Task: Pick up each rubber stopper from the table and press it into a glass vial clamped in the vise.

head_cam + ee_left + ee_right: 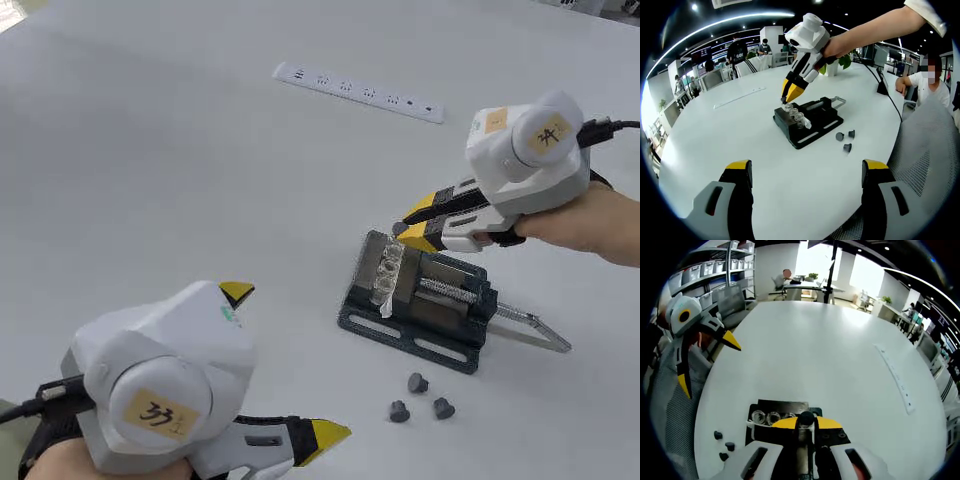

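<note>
A dark grey rubber stopper (805, 417) is clamped in the right gripper (405, 228) above clear glass vials (385, 272). Three more stoppers (418, 382) are left at 5 o'clock; the left gripper (806, 166) is held apart.

You have a white power strip (358, 92) lying flat toward the far side of your white surface (150, 170). A grey mesh chair (929, 145) stands at the surface's edge. Shelves of bins (705, 275) line the room behind.

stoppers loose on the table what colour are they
Dark grey stoppers; the head view shows them best.
</note>
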Motion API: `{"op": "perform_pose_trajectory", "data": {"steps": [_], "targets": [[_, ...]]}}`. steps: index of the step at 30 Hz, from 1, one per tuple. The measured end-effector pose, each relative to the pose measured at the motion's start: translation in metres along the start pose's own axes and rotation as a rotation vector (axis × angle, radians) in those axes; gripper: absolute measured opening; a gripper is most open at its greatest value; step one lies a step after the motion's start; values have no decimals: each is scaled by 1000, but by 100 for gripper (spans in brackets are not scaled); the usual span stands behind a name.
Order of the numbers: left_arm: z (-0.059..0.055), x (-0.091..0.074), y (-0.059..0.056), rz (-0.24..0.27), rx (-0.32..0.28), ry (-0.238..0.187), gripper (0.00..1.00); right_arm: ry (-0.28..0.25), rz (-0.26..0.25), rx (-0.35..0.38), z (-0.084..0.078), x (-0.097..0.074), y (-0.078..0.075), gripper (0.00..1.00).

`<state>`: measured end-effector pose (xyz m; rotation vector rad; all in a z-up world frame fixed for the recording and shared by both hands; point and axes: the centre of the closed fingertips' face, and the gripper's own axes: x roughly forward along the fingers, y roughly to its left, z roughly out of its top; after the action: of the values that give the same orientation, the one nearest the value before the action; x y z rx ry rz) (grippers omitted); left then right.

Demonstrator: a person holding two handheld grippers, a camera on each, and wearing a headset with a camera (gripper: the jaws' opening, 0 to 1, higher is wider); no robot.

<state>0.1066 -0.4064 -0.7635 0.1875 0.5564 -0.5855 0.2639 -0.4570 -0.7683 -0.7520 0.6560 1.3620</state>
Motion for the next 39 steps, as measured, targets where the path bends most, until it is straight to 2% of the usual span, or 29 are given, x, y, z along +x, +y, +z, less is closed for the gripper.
{"op": "perform_pose_trajectory", "data": {"steps": [2, 5, 9, 13, 14, 16, 19, 23, 32, 39], "targets": [[0, 0, 0, 0, -1, -1, 90, 11, 1, -4, -2, 1, 0, 9], [-1, 0, 1, 1, 0, -1, 90, 20, 12, 5, -3, 2, 1, 20], [-1, 0, 2, 3, -4, -3, 90, 21, 19, -20, 6, -3, -1, 20], [2, 0, 1, 3, -4, -11, 90, 57, 63, -56, 14, -10, -3, 16], [3, 0, 1, 1, -4, -14, 90, 74, 83, -79, 17, -13, -3, 13], [5, 1, 1, -3, -2, -16, 90, 117, 122, -78, 18, -17, -3, 9], [6, 1, 0, -7, 1, -16, 90, 187, 153, -137, 15, -18, -7, 4], [5, 1, 0, -6, -6, -15, 90, 249, 207, -171, 11, -17, -1, 3], [5, 0, 0, -3, -21, -13, 90, 304, 244, -214, 5, -7, 4, 1], [4, 0, -1, -8, -25, -9, 90, 306, 245, -206, 4, -7, 4, 0]]}}
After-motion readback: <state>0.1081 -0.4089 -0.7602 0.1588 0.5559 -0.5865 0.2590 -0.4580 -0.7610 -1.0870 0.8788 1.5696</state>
